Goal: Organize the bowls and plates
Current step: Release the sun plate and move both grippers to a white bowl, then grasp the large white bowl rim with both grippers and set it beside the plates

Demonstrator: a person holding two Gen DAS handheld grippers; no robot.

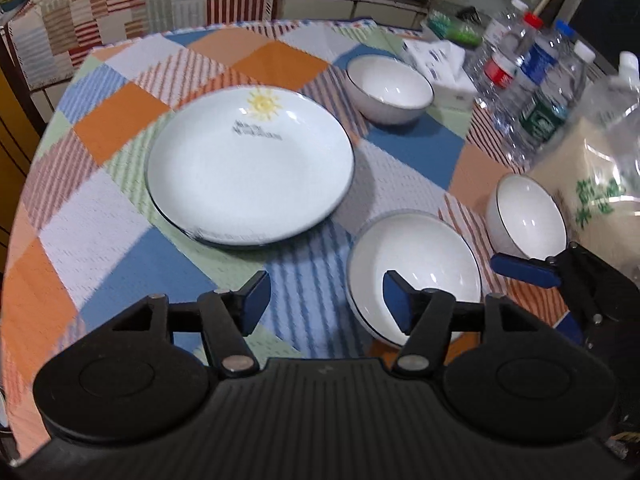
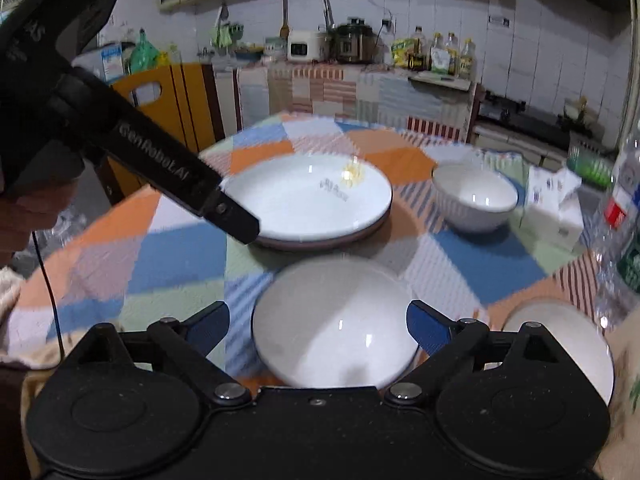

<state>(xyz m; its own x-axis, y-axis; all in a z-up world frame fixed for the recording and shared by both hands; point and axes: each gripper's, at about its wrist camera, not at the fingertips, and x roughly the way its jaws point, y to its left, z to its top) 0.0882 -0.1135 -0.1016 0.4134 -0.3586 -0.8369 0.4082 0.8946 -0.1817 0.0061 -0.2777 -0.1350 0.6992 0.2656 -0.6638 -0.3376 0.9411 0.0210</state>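
Note:
A white plate with a sun print [image 1: 250,168] [image 2: 308,200] lies mid-table on top of a darker-rimmed plate [image 2: 320,243]. Three white bowls stand around it: a far bowl [image 1: 388,90] [image 2: 474,196], a near bowl [image 1: 414,268] [image 2: 332,328] and a right bowl [image 1: 524,216] [image 2: 560,344]. My left gripper [image 1: 326,301] is open above the cloth, just left of the near bowl, with nothing between its pads. My right gripper [image 2: 318,326] is open wide above the near bowl, and its pads do not touch it.
Several water bottles [image 1: 532,80], a tissue pack [image 1: 444,68] [image 2: 554,204] and a clear bag of rice [image 1: 592,200] crowd the table's right side. The round table's checked cloth [image 1: 120,128] drops off at the left. A kitchen counter [image 2: 320,80] stands behind.

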